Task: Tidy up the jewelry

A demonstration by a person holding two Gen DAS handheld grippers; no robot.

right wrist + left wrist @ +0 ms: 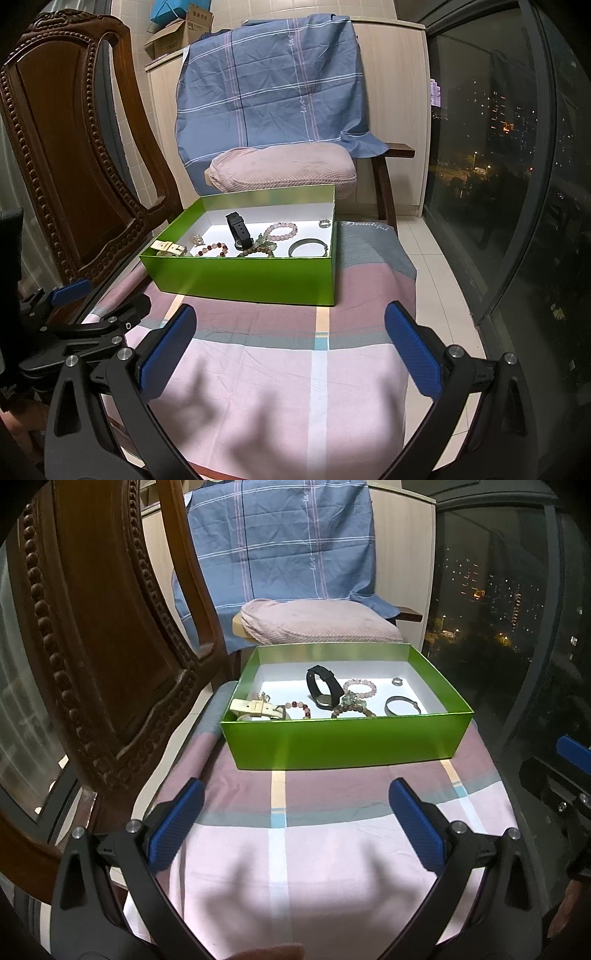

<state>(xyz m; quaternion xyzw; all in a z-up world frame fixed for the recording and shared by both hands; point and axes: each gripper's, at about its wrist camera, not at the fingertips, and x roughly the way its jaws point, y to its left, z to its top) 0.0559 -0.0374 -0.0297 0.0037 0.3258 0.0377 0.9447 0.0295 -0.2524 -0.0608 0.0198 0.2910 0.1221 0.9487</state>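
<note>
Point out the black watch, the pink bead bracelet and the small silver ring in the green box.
black watch (320, 686): left wrist view, on its strap.
pink bead bracelet (294, 229): right wrist view, on its right-hand beads.
small silver ring (398, 681): left wrist view, on the band.

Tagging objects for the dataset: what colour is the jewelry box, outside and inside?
Box: glossy lime green outside, white inside. Shows best in the right wrist view.

L gripper (295, 812) & R gripper (290, 334): jaws wide apart, nothing held.
</note>
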